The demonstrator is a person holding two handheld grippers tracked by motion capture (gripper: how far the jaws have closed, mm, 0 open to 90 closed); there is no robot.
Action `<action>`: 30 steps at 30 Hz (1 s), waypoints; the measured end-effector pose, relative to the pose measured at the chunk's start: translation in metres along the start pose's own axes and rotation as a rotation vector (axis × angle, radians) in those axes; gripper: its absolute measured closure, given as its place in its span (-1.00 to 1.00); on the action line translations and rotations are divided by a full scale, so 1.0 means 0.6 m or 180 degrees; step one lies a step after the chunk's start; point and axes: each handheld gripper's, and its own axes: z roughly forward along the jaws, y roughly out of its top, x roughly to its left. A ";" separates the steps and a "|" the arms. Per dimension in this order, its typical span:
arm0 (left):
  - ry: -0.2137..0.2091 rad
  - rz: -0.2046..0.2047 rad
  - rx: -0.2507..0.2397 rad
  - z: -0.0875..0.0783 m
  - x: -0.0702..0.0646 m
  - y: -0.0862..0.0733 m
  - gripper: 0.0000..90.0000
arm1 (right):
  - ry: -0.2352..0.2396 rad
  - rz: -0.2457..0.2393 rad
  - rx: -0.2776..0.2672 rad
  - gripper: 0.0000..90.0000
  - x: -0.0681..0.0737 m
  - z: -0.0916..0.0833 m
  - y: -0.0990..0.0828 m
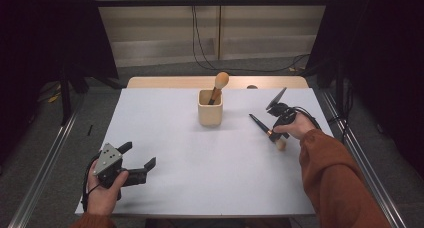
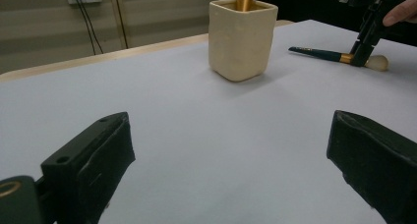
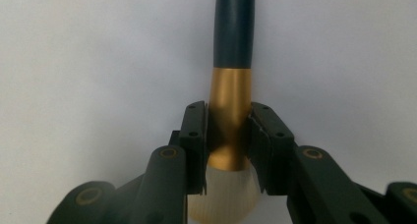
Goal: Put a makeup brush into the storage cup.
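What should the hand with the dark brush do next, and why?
Probably lift it off the table. The right gripper is shut on the dark brush at its gold collar, and the brush lies flat on the table, while the cream cup beside it already holds one brush.

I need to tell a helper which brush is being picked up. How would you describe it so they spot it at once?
On the white table, look right of the cream square cup. The dark-handled makeup brush with a gold collar and pale bristles lies flat there, the right claw shut on its collar. The other brush, the tan-handled makeup brush, stands upright in the cup.
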 end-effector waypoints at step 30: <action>0.0002 -0.0008 0.0001 0.000 0.000 -0.001 -0.92 | -0.0162 -0.0203 -0.0030 0.59 0.016 -0.017 -0.009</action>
